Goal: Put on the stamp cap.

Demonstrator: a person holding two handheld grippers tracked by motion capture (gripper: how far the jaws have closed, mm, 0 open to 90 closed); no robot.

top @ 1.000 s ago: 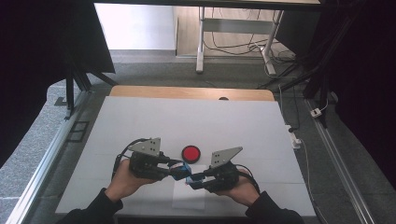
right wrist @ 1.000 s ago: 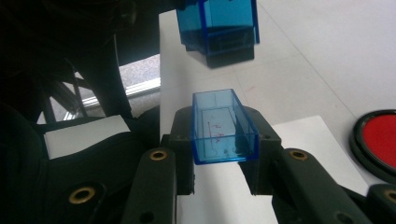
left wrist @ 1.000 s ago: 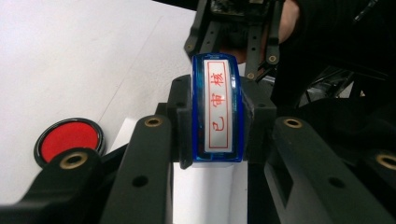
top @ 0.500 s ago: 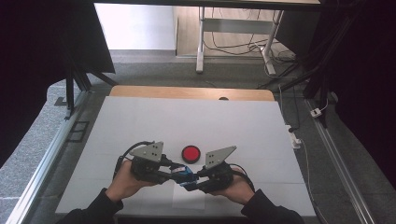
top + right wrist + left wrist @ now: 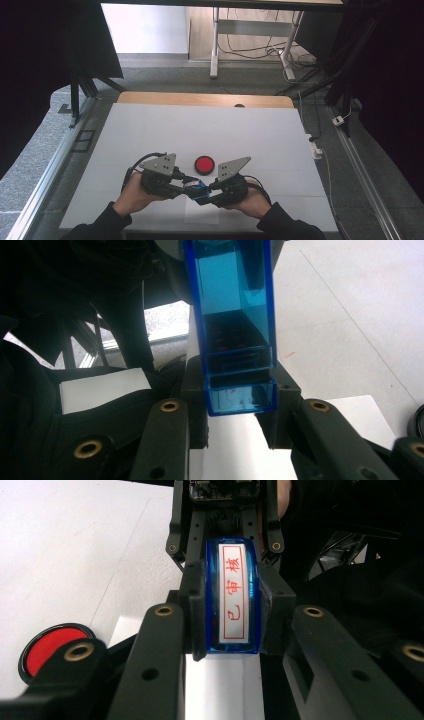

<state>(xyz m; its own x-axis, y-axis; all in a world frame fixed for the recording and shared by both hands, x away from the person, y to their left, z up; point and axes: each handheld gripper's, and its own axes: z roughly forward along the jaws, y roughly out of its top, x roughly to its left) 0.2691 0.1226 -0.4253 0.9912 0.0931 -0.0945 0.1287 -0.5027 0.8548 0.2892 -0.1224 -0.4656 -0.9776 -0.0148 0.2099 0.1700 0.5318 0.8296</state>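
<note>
**High view: stamp held between both grippers**

Table (image 5: 150, 130) first: almost nothing has shifted in the last second. My left gripper (image 5: 186, 185) and right gripper (image 5: 206, 192) both pinch the blue stamp (image 5: 196, 189) above the paper (image 5: 202, 212), near the red pad (image 5: 204, 164). I judge inking comes next.

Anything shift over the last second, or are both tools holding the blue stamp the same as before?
Almost nothing changed. Both hands drifted slightly toward the near edge of the table, carrying the blue stamp with them. The left tool and the right tool stay shut on the stamp from opposite ends, above the small white paper. The red ink pad stayed where it was.
</note>
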